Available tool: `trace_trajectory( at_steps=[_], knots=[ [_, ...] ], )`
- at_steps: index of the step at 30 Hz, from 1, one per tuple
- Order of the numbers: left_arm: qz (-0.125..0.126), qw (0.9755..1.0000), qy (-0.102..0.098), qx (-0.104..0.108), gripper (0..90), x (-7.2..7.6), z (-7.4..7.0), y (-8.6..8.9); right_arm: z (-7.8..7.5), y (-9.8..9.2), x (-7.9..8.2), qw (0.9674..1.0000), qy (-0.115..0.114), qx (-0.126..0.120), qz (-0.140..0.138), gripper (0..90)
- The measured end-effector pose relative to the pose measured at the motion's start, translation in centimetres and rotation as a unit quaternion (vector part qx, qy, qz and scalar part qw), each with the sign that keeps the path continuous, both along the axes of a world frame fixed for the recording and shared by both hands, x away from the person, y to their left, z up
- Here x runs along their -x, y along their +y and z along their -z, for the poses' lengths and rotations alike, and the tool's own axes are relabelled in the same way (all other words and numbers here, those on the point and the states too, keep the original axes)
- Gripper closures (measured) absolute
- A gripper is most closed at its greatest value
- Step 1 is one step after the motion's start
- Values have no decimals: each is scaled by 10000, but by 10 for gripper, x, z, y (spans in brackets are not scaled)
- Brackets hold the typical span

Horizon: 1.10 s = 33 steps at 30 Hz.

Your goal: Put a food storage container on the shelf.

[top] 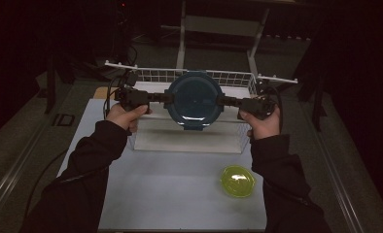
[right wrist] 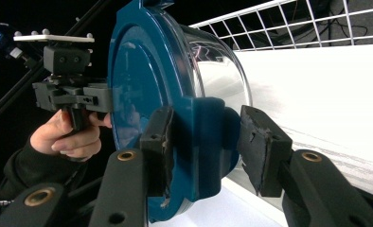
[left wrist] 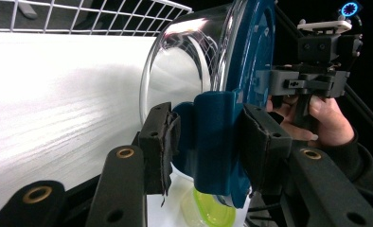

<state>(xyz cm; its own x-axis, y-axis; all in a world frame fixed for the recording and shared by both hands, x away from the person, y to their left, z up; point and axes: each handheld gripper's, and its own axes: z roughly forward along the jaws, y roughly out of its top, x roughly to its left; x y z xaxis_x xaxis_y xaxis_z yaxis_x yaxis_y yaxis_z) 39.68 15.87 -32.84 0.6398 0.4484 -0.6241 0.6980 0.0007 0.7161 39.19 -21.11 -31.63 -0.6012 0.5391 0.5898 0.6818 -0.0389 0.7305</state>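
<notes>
High view, lidded glass container [top: 195, 99] held on edge above white wire basket [top: 238, 77], left hand-held gripper [top: 166, 97] and right hand-held gripper [top: 224, 101] each clamped on a blue lid latch, yellow-green bowl [top: 237, 180] on bench [top: 170, 194].

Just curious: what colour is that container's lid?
Dark blue lid, clearest in the right gripper view.

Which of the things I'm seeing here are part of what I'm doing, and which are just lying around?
In the job:
- glass container with blue clip lid, held over the basket
- left gripper, shut on a lid clip
- right gripper, shut on the opposite clip
- white wire basket

Lying about:
- yellow-green bowl, near edge of the white table
</notes>
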Motion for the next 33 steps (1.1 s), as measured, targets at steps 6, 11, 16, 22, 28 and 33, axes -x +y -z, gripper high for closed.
trace_trajectory(
  at_steps=[6,11,16,22,28,33],
  knots=[
    [-180,9997,127,116,549,-5,5,1,-3,3,-6,9999,120,58,44,559],
    [-259,9988,379,183,524,-11,11,2,-1,4,-13,9995,292,139,64,539],
    [-461,9980,395,195,546,-15,15,-1,6,7,-17,9989,327,228,261,628],
    [-596,9976,301,194,590,-13,15,-3,7,9,-19,9986,311,274,334,579],
    [-785,9969,93,36,509,-10,15,-4,4,11,-19,9978,246,436,429,552],
    [-833,9965,-6,-96,503,-8,12,-6,1,11,-16,9976,140,469,499,527]
  ],
)
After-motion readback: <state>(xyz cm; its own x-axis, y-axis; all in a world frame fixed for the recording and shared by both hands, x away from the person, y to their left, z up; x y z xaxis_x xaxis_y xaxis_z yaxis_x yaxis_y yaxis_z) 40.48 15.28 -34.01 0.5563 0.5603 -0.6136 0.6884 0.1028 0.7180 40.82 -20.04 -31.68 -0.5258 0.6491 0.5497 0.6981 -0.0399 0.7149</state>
